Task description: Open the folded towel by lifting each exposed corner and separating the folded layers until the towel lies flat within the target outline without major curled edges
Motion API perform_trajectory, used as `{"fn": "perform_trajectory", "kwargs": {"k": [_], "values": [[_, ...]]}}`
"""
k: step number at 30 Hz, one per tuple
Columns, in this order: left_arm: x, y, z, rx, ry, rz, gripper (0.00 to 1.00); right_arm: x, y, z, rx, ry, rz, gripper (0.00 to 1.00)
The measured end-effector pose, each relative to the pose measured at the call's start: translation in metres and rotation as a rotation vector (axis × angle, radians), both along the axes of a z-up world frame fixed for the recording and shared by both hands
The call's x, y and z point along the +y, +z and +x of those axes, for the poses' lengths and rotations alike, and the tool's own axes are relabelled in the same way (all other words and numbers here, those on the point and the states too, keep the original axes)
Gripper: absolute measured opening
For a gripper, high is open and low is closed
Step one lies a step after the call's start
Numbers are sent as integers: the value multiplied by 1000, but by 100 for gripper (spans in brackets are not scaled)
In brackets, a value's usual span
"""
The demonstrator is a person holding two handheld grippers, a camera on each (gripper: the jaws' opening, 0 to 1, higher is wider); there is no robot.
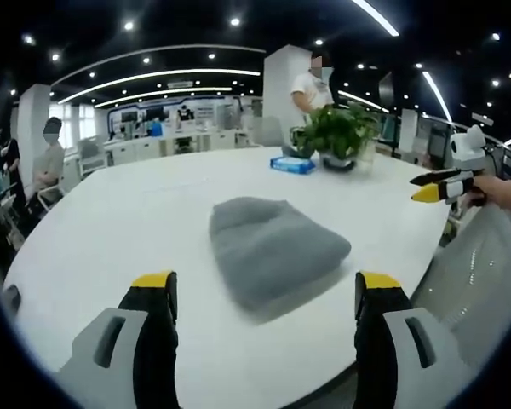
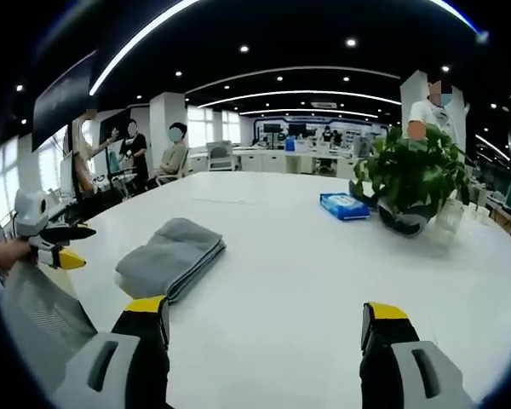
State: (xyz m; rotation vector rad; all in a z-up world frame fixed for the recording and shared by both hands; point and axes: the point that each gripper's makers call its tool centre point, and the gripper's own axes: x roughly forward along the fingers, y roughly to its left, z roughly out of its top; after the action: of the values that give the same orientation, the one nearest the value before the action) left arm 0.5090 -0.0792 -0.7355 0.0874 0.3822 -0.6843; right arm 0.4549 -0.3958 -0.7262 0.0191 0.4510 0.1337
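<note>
- A white table (image 1: 111,239) carries the folded grey towel (image 1: 272,247), lying untouched near its edge and ahead of the left gripper (image 1: 268,294), whose jaws stand spread.
- The right gripper (image 2: 264,317), likewise spread, hangs off to the side; a low approach to a top-layer corner seems best.
- Potted plant (image 2: 413,175) and blue packet (image 2: 344,205) sit well apart, no obstacle.
</note>
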Motion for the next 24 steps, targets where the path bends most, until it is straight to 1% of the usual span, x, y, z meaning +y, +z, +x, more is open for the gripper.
{"fn": "perform_trajectory", "kwargs": {"k": [4, 8, 9, 10, 11, 12, 14, 16, 17, 18, 19, 20, 21, 22, 23, 24], "values": [[-2, 0, -1, -16, -21, 34, 87, -2, 1, 0, -5, -14, 1, 94], [-5, 1, -2, -16, -42, 40, 87, -3, 5, -1, -9, -20, -11, 93], [-5, 4, -2, -26, -44, 50, 86, -4, 9, -1, -25, -21, -31, 93], [-3, 7, 0, -48, -43, 65, 84, -5, 10, -1, -29, -26, -50, 93], [-1, 13, 2, -73, -43, 83, 82, -6, 11, -1, -26, -27, -69, 93], [-1, 16, 3, -83, -50, 87, 82, -5, 13, -1, -20, -21, -88, 93], [-4, 23, 5, -93, -77, 105, 82, -3, 19, -1, -25, -18, -84, 91], [-10, 34, 12, -140, -113, 144, 81, 5, 30, 3, -31, 1, -84, 91], [-16, 38, 13, -162, -145, 163, 80, 8, 34, 4, -34, 11, -88, 91], [-21, 38, 15, -180, -173, 185, 78, 18, 42, 9, -48, 53, -109, 89], [-26, 38, 15, -191, -197, 208, 75, 24, 47, 12, -53, 74, -124, 87], [-35, 33, 16, -204, -244, 255, 71, 30, 52, 17, -67, 92, -137, 85], [-41, 28, 16, -214, -279, 292, 69, 37, 56, 20, -77, 105, -131, 84], [-50, 18, 14, -231, -332, 361, 66, 49, 60, 25, -89, 126, -88, 84], [-56, 11, 13, -241, -367, 404, 63, 56, 62, 29, -97, 137, -48, 83], [-63, 5, 11, -253, -409, 429, 59, 64, 63, 33, -106, 143, -6, 82]]}}
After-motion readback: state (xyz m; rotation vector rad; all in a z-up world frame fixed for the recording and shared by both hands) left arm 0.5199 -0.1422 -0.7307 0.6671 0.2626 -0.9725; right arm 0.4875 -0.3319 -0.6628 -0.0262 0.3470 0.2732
